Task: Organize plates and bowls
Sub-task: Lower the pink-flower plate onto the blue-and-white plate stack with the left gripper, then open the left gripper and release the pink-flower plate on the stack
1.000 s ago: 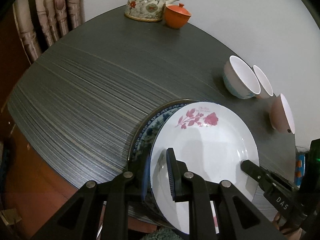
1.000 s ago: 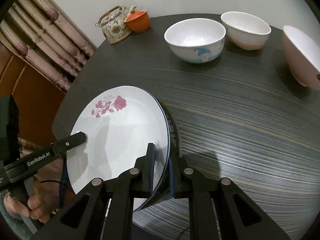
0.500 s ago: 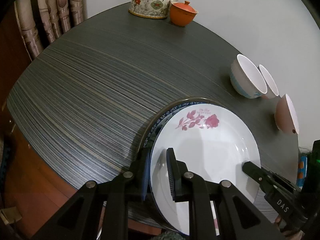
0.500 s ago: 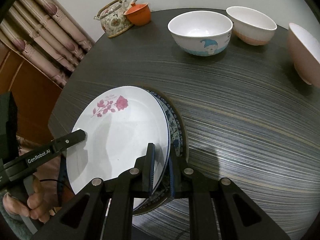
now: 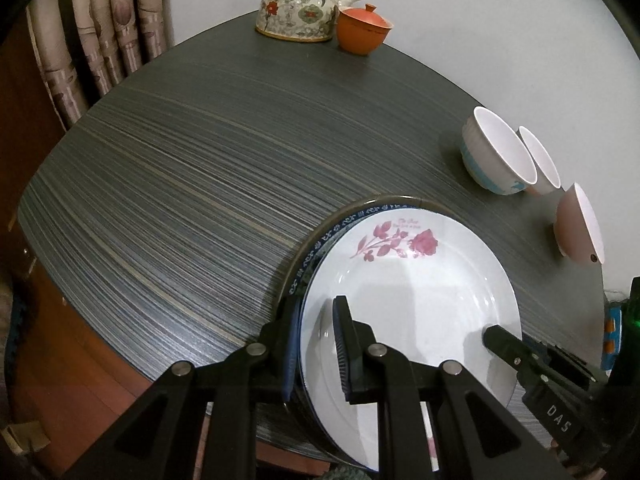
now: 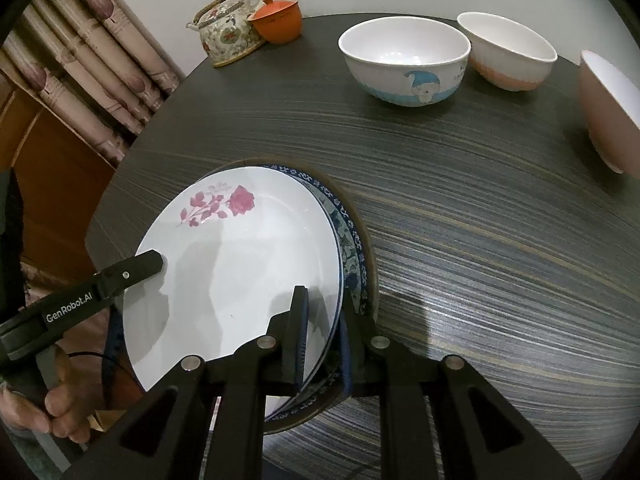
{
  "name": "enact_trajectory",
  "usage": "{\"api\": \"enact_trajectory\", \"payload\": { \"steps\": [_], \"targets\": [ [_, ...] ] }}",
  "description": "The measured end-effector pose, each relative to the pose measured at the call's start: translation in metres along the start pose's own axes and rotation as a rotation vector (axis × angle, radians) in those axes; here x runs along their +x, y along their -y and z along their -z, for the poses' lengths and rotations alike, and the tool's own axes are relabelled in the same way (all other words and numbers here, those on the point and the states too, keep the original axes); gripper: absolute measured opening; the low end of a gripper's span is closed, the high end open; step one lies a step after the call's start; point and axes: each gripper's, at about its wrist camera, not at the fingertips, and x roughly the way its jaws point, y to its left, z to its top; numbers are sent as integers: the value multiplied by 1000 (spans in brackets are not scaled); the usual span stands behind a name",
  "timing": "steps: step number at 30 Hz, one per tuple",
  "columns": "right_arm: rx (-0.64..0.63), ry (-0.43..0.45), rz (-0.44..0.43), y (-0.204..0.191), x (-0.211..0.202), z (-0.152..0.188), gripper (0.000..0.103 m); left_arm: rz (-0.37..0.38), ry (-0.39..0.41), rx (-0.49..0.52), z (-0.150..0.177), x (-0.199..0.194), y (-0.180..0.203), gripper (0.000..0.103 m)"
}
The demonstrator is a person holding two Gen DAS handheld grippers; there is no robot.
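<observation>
Left hand-held gripper: jaws narrow, pinching the rim of the white round rose-print plate at its 8 o'clock edge. Right hand-held gripper: jaws narrow and opening, plate rim between them at 5 o'clock, pads at the rim. The plate sits on a blue-patterned plate, stacked at the 6 o'clock edge of the dark striped tabletop. Three bowls stand at 1–3 o'clock in the right view: white bowl with blue cartoon band, white-and-pink bowl, pink bowl.
</observation>
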Motion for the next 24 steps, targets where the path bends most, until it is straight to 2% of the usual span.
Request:
{"api": "enact_trajectory", "payload": {
  "steps": [5,8,11,14,19,24],
  "targets": [
    [-11,5,13,-4,0,2,19,-9,5,4,2,-1,1,17],
    [-12,3,14,-6,0,2,26,1,3,-9,2,-2,-1,17],
    [-26,-1,30,-10,0,2,30,20,3,-18,1,-3,-3,23],
    [-26,-2,36,-12,-1,3,35,8,14,3,3,-4,0,27],
    [-31,-10,43,-17,-1,2,43,0,20,16,4,-6,2,30],
    [-39,-8,56,-21,-2,1,47,0,22,15,5,-7,1,31]
  ]
}}
